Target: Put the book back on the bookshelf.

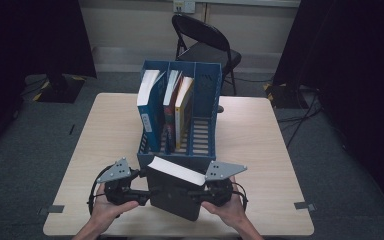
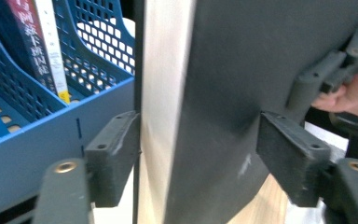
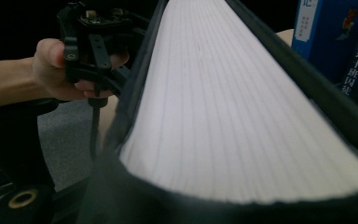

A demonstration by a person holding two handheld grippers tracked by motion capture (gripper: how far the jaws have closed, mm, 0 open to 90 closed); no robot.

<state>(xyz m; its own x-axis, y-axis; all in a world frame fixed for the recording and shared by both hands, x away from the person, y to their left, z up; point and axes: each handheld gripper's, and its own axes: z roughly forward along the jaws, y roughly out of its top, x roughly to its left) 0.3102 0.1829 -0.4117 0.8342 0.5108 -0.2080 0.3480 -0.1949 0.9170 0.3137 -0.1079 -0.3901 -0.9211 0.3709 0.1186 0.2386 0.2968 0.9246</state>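
Observation:
A thick book with a dark cover [image 1: 172, 195] and white page edge is held tilted just above the table, right in front of the blue file rack [image 1: 180, 161]. My left gripper [image 1: 142, 192] is shut on its left side. In the left gripper view both pads [image 2: 114, 156] press on the book [image 2: 223, 84]. My right gripper [image 1: 203, 194] is at the book's right side. In the right gripper view the page edge [image 3: 242, 107] runs between the jaws and hides the pads, so I cannot tell whether they press. A hand holds each gripper.
The rack stands at the middle of the wooden table [image 1: 260, 150] and holds a blue book [image 1: 147, 107], a red one [image 1: 170, 100] and a yellow one [image 1: 182, 107]; its right slot [image 1: 202, 130] has no book. A folding chair [image 1: 205, 45] stands behind the table.

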